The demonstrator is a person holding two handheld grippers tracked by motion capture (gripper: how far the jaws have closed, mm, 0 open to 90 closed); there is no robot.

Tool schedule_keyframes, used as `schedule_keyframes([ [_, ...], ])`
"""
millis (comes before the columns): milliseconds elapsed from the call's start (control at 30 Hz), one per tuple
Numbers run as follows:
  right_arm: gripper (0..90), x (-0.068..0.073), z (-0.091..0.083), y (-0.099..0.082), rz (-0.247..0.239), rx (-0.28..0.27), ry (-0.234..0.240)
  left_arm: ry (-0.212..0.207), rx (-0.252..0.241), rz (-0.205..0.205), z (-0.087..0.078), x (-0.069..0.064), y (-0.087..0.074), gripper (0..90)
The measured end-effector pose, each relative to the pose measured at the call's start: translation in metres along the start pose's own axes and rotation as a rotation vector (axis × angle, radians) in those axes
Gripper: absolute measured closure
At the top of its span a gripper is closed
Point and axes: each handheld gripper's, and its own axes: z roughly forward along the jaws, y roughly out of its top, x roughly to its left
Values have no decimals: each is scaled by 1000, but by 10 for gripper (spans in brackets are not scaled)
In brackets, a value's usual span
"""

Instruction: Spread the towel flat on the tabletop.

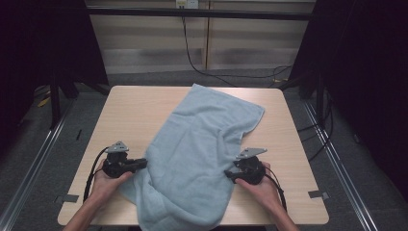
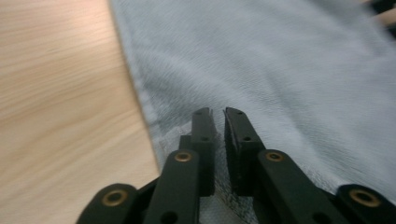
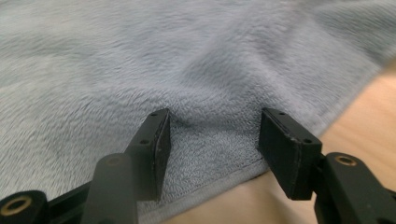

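We see one pale blue towel (image 1: 199, 159) lying slantwise across a light wooden desk (image 1: 130, 115), its near end drooping over the front edge. There are two grippers, one in each of a person's hands, at opposite long edges of the cloth.

The left gripper (image 1: 142, 163) has its fingers (image 2: 204, 140) pinched nearly together on the towel's hemmed edge, with a thin fold of cloth caught between them. The right gripper (image 1: 229, 176) has its fingers (image 3: 156, 149) spread moderately wide, straddling the other hem; the cloth lies between them but they are not pressing on it (no grip here yet).

We judge the towel soft, light and limp: it should sag and fold wherever unsupported, and its fluffy pile may slip from a shallow pinch. The stitched hems, firmer than the middle, look like the best places to hold.
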Motion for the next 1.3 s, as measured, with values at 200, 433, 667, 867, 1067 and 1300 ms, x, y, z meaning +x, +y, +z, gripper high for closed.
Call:
schedule_keyframes([
  [200, 432, -36, -6, -2, 56, 23, -64, -108, -28, 41, -12, -38, -1, 861],
  [433, 411, -61, -8, -2, 104, 22, -115, -204, -36, 42, -31, -72, -20, 854],
  [667, 345, -56, -10, 0, 117, -18, -82, -209, -87, 70, -41, -72, -12, 655],
  [867, 360, -47, -18, 7, 110, -89, -51, -154, -105, 69, -14, -44, 26, 603],
  [1067, 391, -41, -9, 7, 91, -60, -25, -62, 12, 108, 40, -24, 45, 619],
  [1300, 335, -36, 4, 2, 76, -30, -17, -16, 123, 146, 63, -21, 27, 588],
])
